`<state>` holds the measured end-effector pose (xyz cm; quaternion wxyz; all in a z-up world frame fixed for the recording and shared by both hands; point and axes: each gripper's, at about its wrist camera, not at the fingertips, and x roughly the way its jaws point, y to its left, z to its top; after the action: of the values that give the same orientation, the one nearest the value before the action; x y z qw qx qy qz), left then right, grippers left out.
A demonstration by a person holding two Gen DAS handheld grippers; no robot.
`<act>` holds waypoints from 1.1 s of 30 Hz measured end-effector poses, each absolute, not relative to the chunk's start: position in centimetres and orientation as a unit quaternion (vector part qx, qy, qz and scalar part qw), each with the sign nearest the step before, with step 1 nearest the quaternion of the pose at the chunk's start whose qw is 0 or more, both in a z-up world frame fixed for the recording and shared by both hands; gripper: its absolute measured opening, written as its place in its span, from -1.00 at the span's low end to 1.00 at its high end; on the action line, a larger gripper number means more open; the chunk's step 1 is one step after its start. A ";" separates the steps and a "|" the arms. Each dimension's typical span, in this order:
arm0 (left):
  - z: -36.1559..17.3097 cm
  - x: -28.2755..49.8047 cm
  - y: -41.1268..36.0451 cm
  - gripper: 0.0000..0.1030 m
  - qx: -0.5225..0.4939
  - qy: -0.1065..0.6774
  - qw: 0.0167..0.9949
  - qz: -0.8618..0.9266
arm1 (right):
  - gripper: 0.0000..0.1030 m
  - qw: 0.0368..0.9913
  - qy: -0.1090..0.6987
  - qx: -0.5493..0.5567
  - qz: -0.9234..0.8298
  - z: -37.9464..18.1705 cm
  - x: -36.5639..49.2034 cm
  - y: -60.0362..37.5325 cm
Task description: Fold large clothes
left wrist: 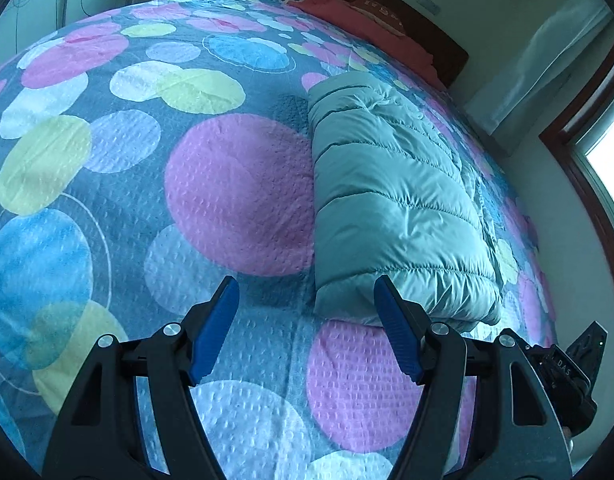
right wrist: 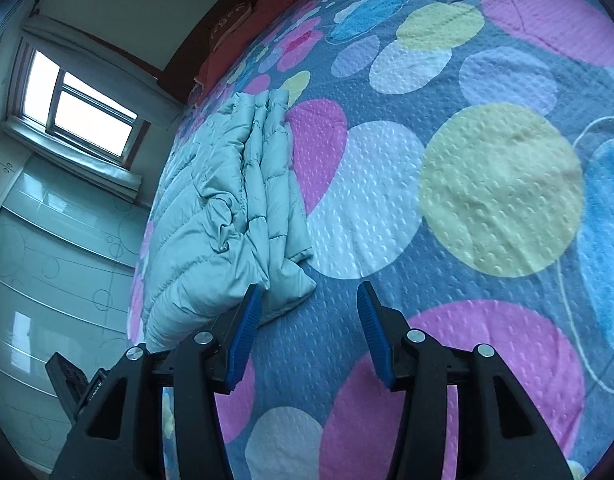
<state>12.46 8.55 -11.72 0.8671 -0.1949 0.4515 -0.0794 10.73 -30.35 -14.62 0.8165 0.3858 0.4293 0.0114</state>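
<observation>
A pale teal quilted puffer jacket (left wrist: 391,196) lies folded into a long bundle on the bed near its edge. It also shows in the right wrist view (right wrist: 223,216), lying to the left. My left gripper (left wrist: 307,292) is open and empty above the bedspread, its right finger just before the jacket's near end. My right gripper (right wrist: 309,296) is open and empty, hovering just right of the jacket's near corner. The other gripper's body shows at the lower right of the left wrist view (left wrist: 567,372) and at the lower left of the right wrist view (right wrist: 75,384).
The bed is covered by a blue spread with large coloured circles (left wrist: 235,192). A red pillow (left wrist: 367,20) and dark headboard (left wrist: 439,36) are at the far end. A window (right wrist: 83,108) and a glossy wardrobe (right wrist: 47,260) flank the bed.
</observation>
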 end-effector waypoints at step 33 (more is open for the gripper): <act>1.1 3.1 4.9 0.87 -0.034 0.314 0.949 0.004 | 0.38 0.937 0.334 0.078 -0.062 0.7 4.0 -19.9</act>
<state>3.14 4.87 1.05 0.9487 -0.0343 0.3143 0.0038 3.96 -19.85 0.75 0.9375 0.0777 0.3337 -0.0615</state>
